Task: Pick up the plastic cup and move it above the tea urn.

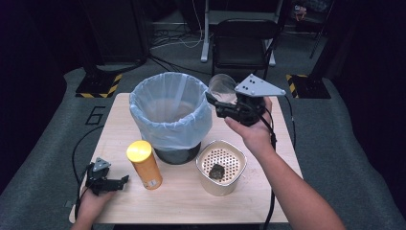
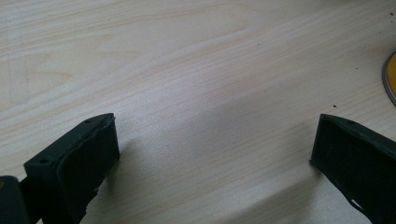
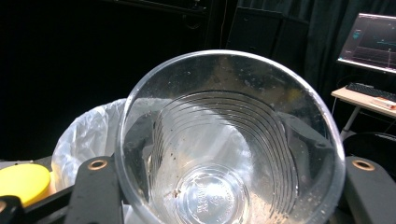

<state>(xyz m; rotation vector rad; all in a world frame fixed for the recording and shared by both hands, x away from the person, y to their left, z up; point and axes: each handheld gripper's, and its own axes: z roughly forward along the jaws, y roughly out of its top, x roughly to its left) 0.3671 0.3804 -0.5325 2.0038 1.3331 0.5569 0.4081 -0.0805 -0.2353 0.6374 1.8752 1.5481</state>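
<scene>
A clear plastic cup (image 1: 221, 88) is gripped between the jaws of the right gripper (image 1: 216, 102) and is held in the air at the far right edge of the bin (image 1: 170, 117), which is lined with a pale blue bag. In the right gripper view the cup (image 3: 229, 144) is seen with its mouth toward the camera, specks of residue clinging inside, and one black jaw on each side of it. The left gripper (image 1: 122, 181) is rested on the tabletop (image 1: 268, 201) at the near left, its jaws spread apart with bare wood between them. Just right of it a yellow-lidded canister (image 1: 144, 164) is stood upright. A cream strainer basket (image 1: 221, 167) holding a dark clump is placed near the bin's right side.
</scene>
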